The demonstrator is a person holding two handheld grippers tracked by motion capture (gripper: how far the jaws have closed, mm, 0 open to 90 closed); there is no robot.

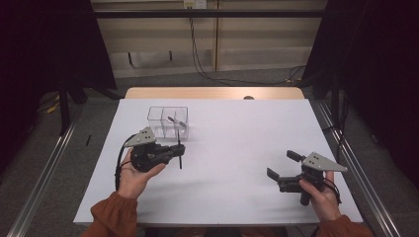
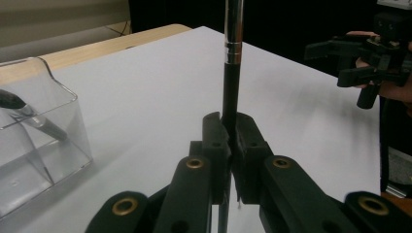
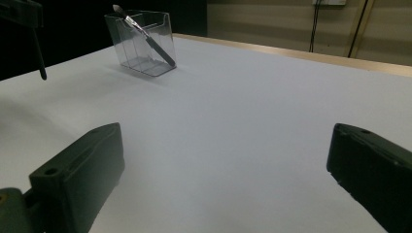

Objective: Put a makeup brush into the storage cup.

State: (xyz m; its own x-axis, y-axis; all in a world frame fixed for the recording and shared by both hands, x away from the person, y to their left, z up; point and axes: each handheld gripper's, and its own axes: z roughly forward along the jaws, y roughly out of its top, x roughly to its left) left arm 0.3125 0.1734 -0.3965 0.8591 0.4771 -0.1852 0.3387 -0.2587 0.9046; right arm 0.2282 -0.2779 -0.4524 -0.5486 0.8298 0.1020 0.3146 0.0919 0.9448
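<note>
Upright, brush [image 2: 232, 73] clamped between left hand-held gripper [image 2: 231, 141] jaws, beside clear box [image 2: 46, 141]

Wide-apart black fingers [image 3: 77, 179] over white table [image 3: 233, 126]; brush [image 3: 143, 34] leaning in clear box [image 3: 163, 29] beyond.

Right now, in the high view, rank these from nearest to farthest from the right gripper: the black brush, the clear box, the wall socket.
From the right gripper:
1. black brush, clamped in the left gripper.
2. clear box, behind it, far left.
3. wall socket, beyond the table.
</note>
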